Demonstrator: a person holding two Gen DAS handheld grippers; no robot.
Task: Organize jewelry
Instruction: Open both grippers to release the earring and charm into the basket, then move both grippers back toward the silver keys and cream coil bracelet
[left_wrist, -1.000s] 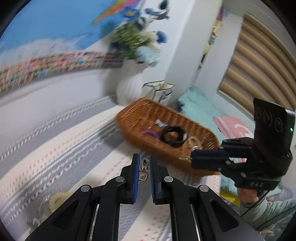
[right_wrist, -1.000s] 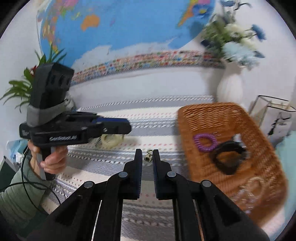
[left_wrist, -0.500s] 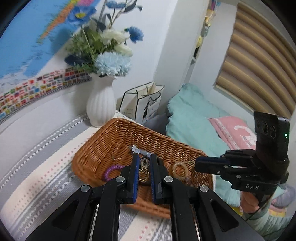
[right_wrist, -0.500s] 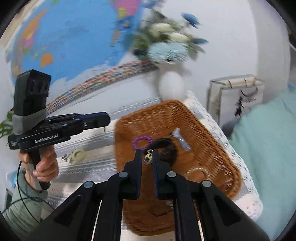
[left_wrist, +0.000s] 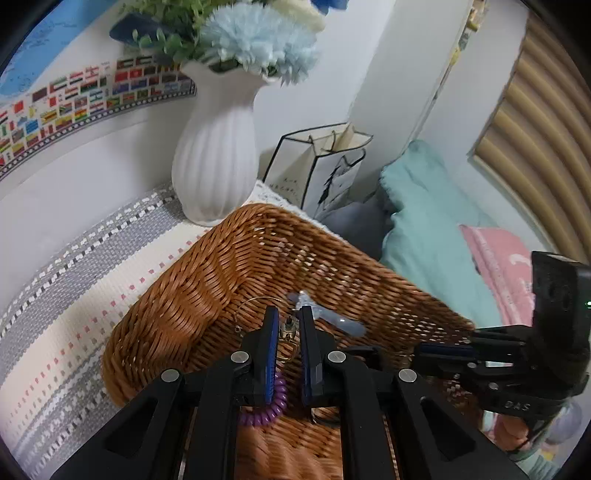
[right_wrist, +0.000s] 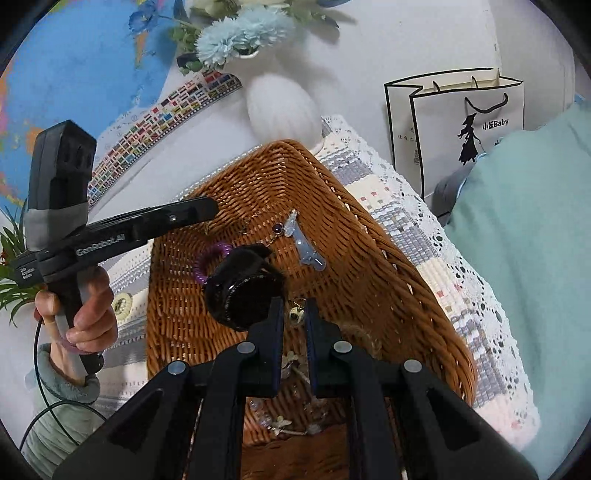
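A brown wicker basket (left_wrist: 207, 280) (right_wrist: 369, 236) stands on the striped cloth. Inside lie a black watch (right_wrist: 243, 291), a purple coil hair tie (right_wrist: 207, 258) (left_wrist: 275, 402), a pale blue hair clip (right_wrist: 306, 243) (left_wrist: 328, 317) and a thin gold hoop (left_wrist: 251, 306). My left gripper (left_wrist: 288, 321) (right_wrist: 208, 206) hangs over the basket, shut on a small gold earring (left_wrist: 288, 329). My right gripper (right_wrist: 294, 306) (left_wrist: 421, 350) hovers above the basket beside the watch, shut on another small earring (right_wrist: 294, 314).
A white ribbed vase (left_wrist: 214, 162) of flowers stands just behind the basket. A paper bag (right_wrist: 461, 122) and teal bedding (right_wrist: 524, 221) lie past the table's right edge. A pale item (right_wrist: 123, 302) rests on the striped cloth (left_wrist: 74, 295) left of the basket.
Both grippers have travelled from over the striped cloth to over the basket, each carrying its earring. The right gripper has rolled and dipped toward the watch.
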